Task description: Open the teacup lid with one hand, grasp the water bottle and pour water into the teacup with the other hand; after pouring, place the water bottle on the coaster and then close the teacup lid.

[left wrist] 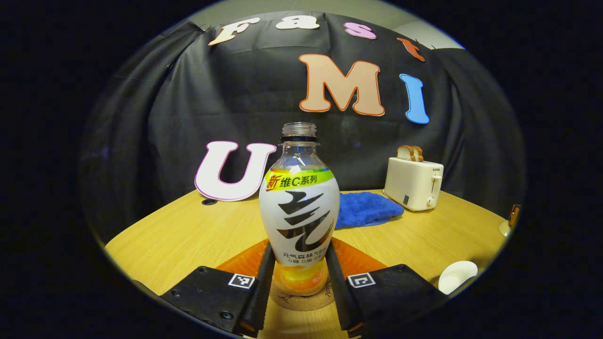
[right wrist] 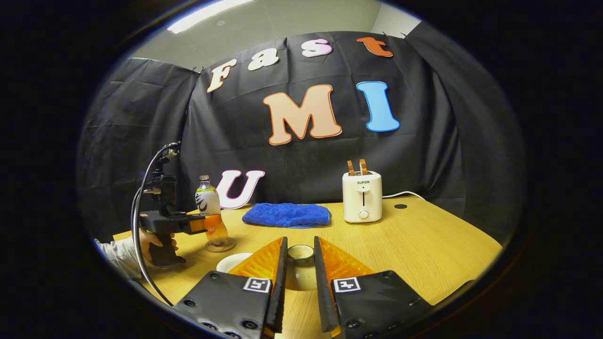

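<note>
Where the left gripper (left wrist: 298, 278) reaches forward in the left gripper view, its two fingers flank the lower body of the water bottle (left wrist: 299, 212), one on each side and right against the label; both appear to press on it, so the bottle is grasped low down. The bottle stands upright with its cap off, its base resting on the round cork coaster (left wrist: 301, 299), whose rim shows between the fingers. The right gripper view gives the same grasp from the side: a hand (right wrist: 153, 241) holds the left gripper by its grip, with the fingers reaching to the bottle's orange lower part above the coaster.

In the right gripper view, the right gripper (right wrist: 298, 263) holds its fingers a narrow gap apart, and between them sits the knob of the teacup lid (right wrist: 300, 253), with the pale teacup (right wrist: 301, 278) below. The fingers run just beside the knob, but from this angle I cannot tell whether they actually pinch it or merely bracket it. A white saucer (right wrist: 233, 262) lies just left of the cup; it also shows at the lower right of the left gripper view.

Farther back on the wooden table (right wrist: 424, 254) a folded blue cloth (right wrist: 286, 215) lies near the wall, and a cream toaster (right wrist: 362, 196) with two slices of toast standing in it sits to its right.
</note>
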{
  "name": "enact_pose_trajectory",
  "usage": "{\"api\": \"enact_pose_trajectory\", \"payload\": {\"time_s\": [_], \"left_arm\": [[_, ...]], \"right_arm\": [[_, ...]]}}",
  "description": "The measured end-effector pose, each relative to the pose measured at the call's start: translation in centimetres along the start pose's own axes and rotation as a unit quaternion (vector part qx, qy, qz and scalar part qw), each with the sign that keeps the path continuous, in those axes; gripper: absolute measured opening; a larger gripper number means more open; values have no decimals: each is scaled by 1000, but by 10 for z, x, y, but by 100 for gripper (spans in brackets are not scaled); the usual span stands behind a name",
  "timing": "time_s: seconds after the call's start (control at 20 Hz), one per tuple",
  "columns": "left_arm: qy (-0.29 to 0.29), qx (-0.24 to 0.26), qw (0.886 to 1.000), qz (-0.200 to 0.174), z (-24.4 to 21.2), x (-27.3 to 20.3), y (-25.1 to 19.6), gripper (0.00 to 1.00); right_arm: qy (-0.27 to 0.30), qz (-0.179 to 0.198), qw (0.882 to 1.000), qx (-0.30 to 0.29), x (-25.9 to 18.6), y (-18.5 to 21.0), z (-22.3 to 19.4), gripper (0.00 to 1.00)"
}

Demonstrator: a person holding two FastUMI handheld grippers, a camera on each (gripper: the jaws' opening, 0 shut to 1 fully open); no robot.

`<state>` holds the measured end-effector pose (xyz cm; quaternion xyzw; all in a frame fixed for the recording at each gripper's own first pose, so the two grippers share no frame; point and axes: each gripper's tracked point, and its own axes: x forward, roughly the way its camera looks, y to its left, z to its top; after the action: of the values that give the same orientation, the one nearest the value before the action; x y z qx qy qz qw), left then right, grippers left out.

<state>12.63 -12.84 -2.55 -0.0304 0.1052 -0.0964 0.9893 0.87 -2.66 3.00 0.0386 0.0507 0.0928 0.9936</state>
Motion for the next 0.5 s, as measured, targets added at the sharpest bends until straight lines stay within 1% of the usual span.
{"api": "enact_pose_trajectory", "payload": {"time_s": [0.15,0.2,0.25,0.3,0.35,0.45,0.5], "left_arm": [[-1,-6,1000,-2,1,-3,0,58],[4,-6,1000,-3,-2,-4,0,59],[4,-5,1000,-3,-2,-5,0,60],[3,-4,1000,-3,-1,-6,1,63],[5,-5,1000,-4,-2,-6,0,64],[10,-3,1000,0,-6,-7,2,67],[12,-3,1000,0,-8,-7,2,69]], "right_arm": [[7,2,1000,1,2,1,-6,33],[9,1,1000,0,2,1,-6,34],[9,3,1000,0,3,3,-7,33],[9,4,1000,-1,2,4,-7,35],[8,4,1000,-2,3,5,-6,33],[8,5,1000,-2,2,5,-6,34],[8,5,1000,-2,2,6,-6,33]]}}
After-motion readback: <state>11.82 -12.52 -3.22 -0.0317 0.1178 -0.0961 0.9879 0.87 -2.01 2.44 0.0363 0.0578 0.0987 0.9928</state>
